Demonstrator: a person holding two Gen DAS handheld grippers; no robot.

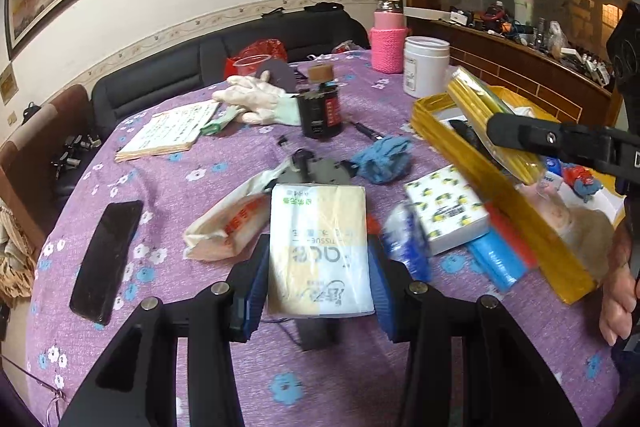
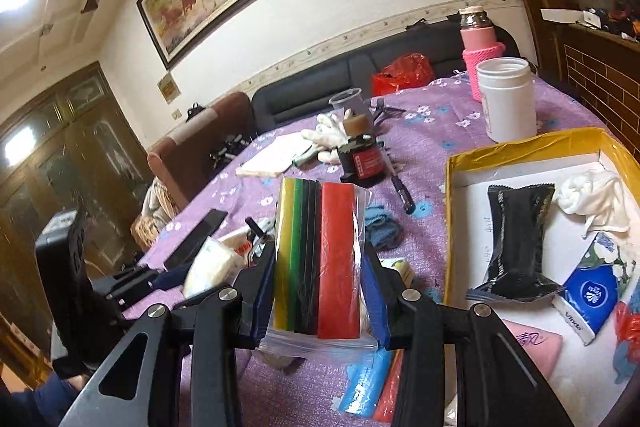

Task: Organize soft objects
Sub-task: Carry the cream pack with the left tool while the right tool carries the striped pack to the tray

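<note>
Over tablecloth (image 1: 192, 187), tissue pack (image 1: 320, 247) between left tool (image 1: 320, 279) pads

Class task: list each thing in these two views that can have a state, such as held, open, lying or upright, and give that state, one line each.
Left gripper: shut on tissue pack.
Tissue pack: held, off the cloth.
Right gripper: shut on bag of strips.
Bag of strips: held upright.
Yellow box: open, lidless.
White jar: upright, no lid.
Phone: lying flat, screen dark.
Pink bottle: upright, capped.
</note>
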